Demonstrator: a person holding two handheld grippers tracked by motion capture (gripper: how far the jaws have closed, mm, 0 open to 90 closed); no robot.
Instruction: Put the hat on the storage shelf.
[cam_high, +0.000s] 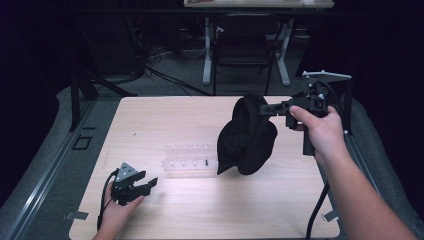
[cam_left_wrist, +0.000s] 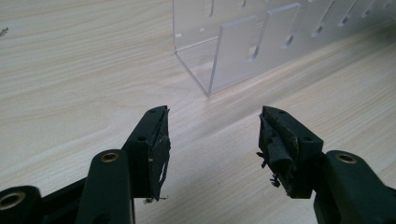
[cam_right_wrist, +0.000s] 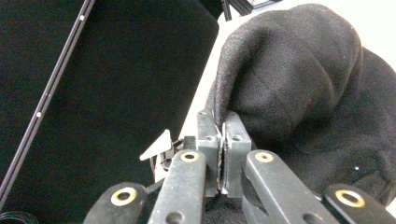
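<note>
Two grippers are at work here, and only one carries a load. Nearest the person, the left gripper rests low over the wooden table at its near left, jaws spread wide with nothing between them; its own view shows the worn pads apart above bare wood, pointing toward the clear acrylic rack just ahead. Farther off, the right gripper holds a black knit beanie aloft over the right half of the table, jaws pressed nearly together on a thin fold at its edge. The risk, I judge, lies in that small bite: the pinch takes only the hem, so a quick swing or tug could let the fabric slip out and the hat drop onto the rack beneath it. The idle left gripper is also well apart from the hat, so it offers no support. The beanie looks soft, fuzzy and limp, hanging in a drooping pouch with its lower end just above the table.
</note>
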